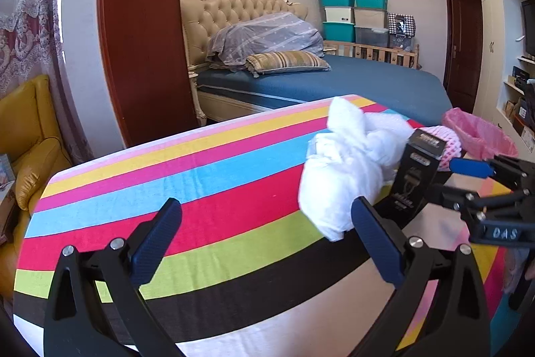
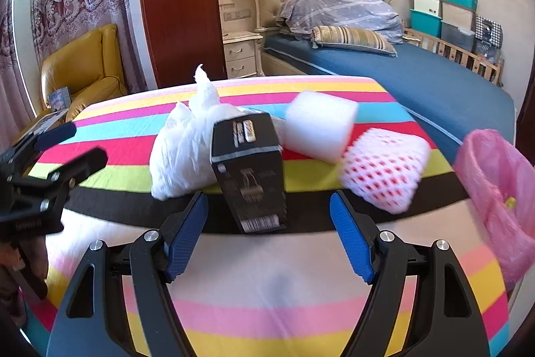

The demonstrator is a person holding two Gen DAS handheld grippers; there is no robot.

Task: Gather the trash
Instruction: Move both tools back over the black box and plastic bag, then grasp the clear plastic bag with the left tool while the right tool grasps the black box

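On the striped table [image 2: 301, 290] lie a crumpled white plastic bag [image 2: 182, 146], a black carton [image 2: 249, 169], a white foam block [image 2: 319, 126] and a pink-white foam net sleeve [image 2: 384, 169]. My right gripper [image 2: 269, 226] is open and empty, its fingers just short of the carton on either side. My left gripper [image 1: 267, 230] is open and empty in front of the bag [image 1: 344, 169], its right finger close to the bag's lower end. The carton [image 1: 414, 176] stands right of the bag in the left wrist view. The right gripper [image 1: 474, 169] shows there too.
A bin lined with a pink bag [image 2: 501, 189] stands at the table's right edge; it also shows in the left wrist view [image 1: 481, 132]. A bed [image 2: 418, 79] lies behind the table, a yellow armchair [image 2: 83, 72] to the left, a nightstand [image 2: 242, 54] by the bed.
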